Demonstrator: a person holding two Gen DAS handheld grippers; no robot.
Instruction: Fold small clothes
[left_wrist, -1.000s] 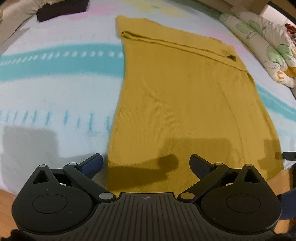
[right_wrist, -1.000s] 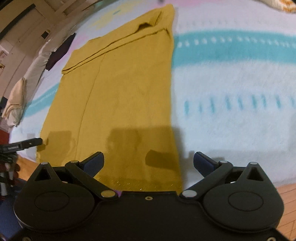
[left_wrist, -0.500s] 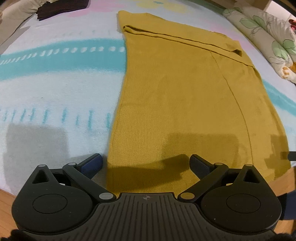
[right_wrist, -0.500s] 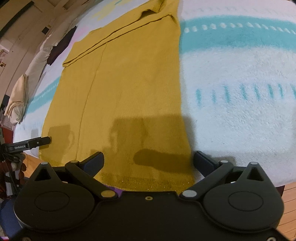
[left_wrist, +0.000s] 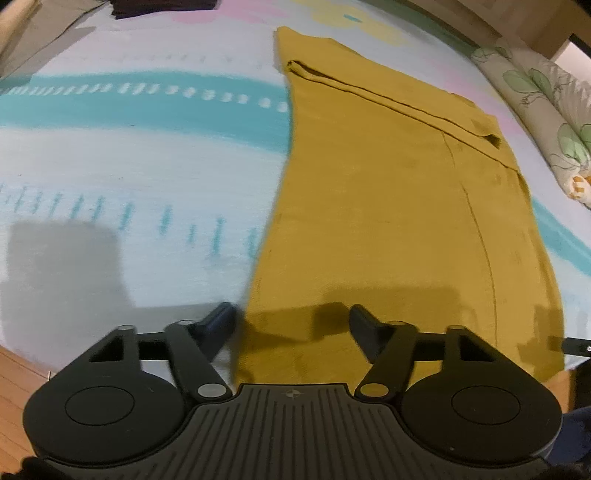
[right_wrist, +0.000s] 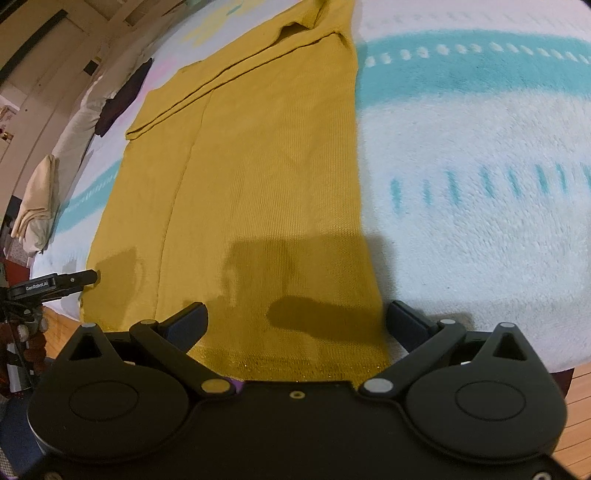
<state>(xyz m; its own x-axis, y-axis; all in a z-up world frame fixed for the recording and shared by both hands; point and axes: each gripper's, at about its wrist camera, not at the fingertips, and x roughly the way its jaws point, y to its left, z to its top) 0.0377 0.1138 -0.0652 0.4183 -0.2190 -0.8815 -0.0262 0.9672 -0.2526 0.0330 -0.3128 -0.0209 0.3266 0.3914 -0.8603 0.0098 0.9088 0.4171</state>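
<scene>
A mustard-yellow knitted garment (left_wrist: 388, 206) is laid flat on the white-and-turquoise fleece blanket (left_wrist: 129, 155), its hem at the near edge. The left gripper (left_wrist: 291, 325) is being closed over the hem's left corner, not yet pinched; the right gripper (right_wrist: 295, 321) is spread wide astride the right corner. Both corners must be clamped before being lifted for the fold

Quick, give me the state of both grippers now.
Left gripper: jaws closing over the near corner of the yellow garment, pads not yet on it.
Right gripper: open, straddling the garment's other near corner.
</scene>
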